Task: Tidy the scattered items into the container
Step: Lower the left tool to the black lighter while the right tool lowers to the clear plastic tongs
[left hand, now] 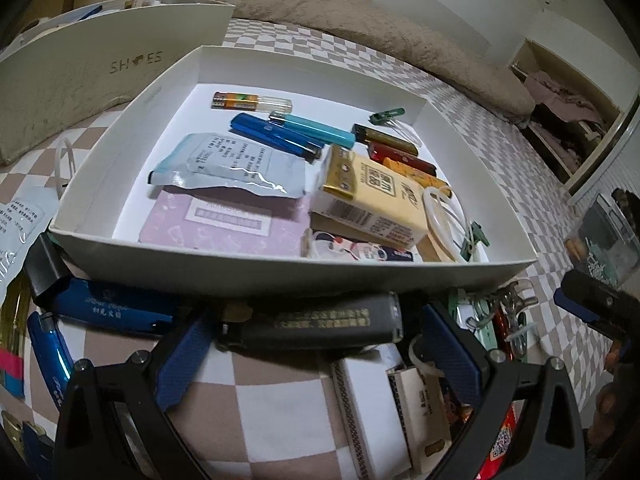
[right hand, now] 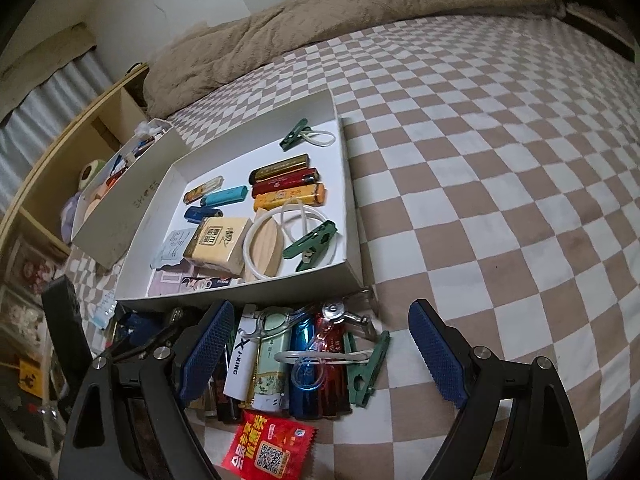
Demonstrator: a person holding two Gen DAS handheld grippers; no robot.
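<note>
A shallow white box (left hand: 280,276) on the checked bedsheet holds several lighters, a yellow tissue pack (left hand: 372,196), a grey sachet, a pink card, green clips and white rings. In front of its near wall lies a pile of loose items. My left gripper (left hand: 316,356) is open over a dark grey lighter (left hand: 312,322) that lies crosswise between its blue pads, which stand just clear of its ends. In the right wrist view the box (right hand: 352,200) lies ahead. My right gripper (right hand: 322,348) hangs open above a blue lighter (right hand: 304,372), a red one and a green clip (right hand: 368,368).
A taller shoe box (left hand: 100,64) stands left of the white box. A beige blanket (right hand: 320,20) lies along the far side of the bed. A red sachet (right hand: 268,448) lies nearest me. The checked sheet (right hand: 500,160) stretches away on the right, and a wooden shelf (right hand: 80,128) stands on the left.
</note>
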